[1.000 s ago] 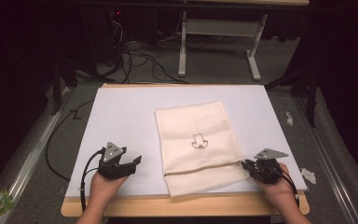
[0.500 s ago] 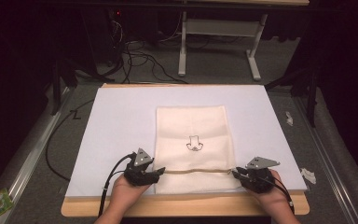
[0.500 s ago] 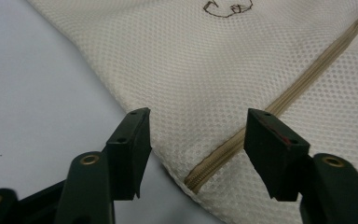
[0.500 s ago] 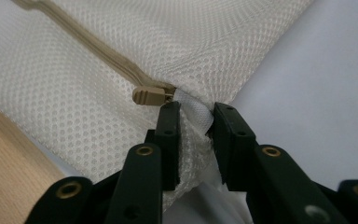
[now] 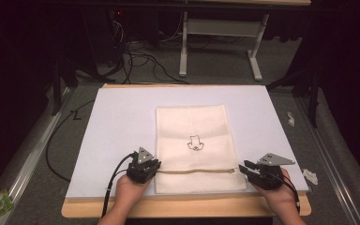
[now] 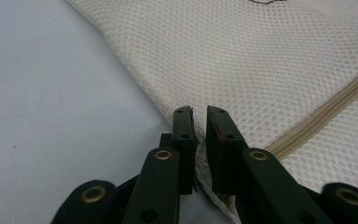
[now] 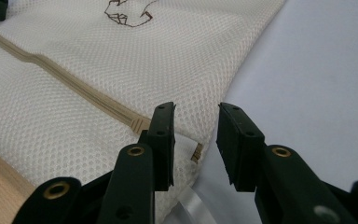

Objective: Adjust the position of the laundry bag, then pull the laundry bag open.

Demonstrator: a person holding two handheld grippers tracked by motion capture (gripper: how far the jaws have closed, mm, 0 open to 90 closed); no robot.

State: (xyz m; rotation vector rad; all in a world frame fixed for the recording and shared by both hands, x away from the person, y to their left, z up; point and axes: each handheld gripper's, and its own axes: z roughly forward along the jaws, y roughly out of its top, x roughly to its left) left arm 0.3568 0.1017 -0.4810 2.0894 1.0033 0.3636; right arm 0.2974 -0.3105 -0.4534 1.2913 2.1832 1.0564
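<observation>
The cream mesh laundry bag (image 5: 194, 147) lies flat on the white surface (image 5: 117, 122), near the person's edge, its tan zipper (image 5: 194, 171) running crosswise. The left gripper (image 6: 199, 140) has just been closing; its jaws now pinch the bag's edge at the zipper's left end, probably to anchor the fabric. The right gripper (image 7: 195, 140), at the zipper's other end, has just been opening: its jaws stand moderately apart, astride the bag's corner by the zipper end, gripping nothing. A small outline drawing (image 5: 195, 143) sits just beyond the zipper. Beyond the bag, the dark room holds floor cables (image 5: 140, 56) and a grey table frame (image 5: 220, 37).
</observation>
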